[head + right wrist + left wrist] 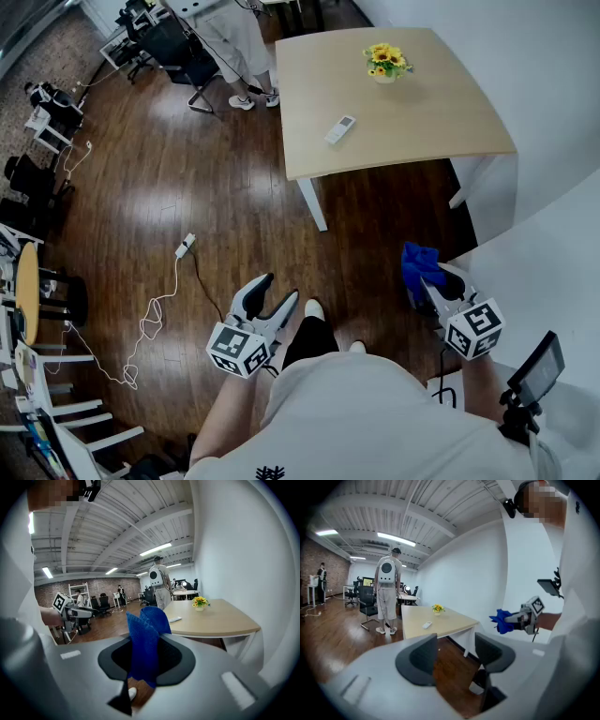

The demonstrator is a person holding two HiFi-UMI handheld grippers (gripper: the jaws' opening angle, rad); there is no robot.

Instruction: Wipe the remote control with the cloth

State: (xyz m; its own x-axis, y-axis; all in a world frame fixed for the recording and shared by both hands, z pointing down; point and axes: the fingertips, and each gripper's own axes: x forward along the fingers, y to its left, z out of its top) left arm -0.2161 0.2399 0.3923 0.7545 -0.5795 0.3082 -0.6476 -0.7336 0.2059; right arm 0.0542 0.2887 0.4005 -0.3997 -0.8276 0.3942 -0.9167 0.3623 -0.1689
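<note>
The right gripper view is showing what the head view only hints at: the right gripper (147,657) is clenching its jaws on the crumpled blue cloth (145,634). The left gripper view is showing the left gripper (457,651) with jaws released, only dark wooden floor (451,665) between them. The slim white remote control (340,128) is lying on the far pale wooden bench (431,131), well apart from both, near a pot of yellow flowers (385,61). A person in light clothes (234,37) is standing at the bench's far left corner.

Steep head view, 2 forward gripper views, common distant table (422,112)
</note>
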